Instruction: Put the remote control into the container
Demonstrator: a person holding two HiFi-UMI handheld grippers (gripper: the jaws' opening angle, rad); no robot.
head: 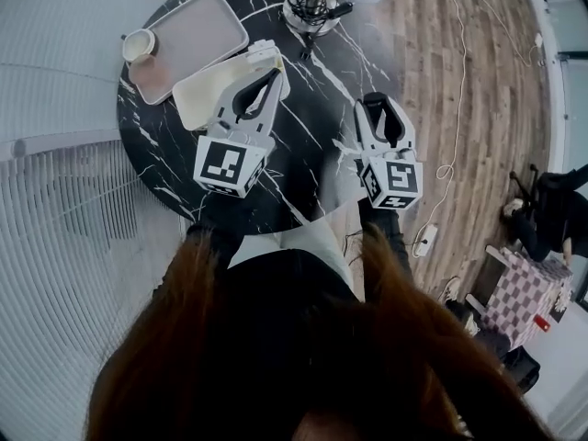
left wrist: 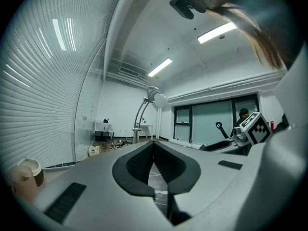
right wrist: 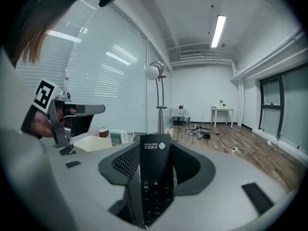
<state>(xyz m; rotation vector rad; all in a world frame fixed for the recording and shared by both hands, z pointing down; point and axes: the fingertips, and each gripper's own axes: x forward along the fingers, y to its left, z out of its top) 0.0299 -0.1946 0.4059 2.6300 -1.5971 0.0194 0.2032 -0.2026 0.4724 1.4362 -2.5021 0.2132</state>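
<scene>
Flanking container (head: 204, 97): tray (head: 188, 37), cup (head: 139, 44); lamp base (head: 312, 12) beyond

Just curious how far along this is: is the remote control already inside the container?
Out. The remote control is clamped between the jaws of the right gripper, apart from the cream container.

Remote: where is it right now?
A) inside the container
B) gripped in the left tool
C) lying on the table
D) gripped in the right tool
D: the right gripper view shows the black remote clamped upright between the jaws of the right tool, raised off the table.
</scene>
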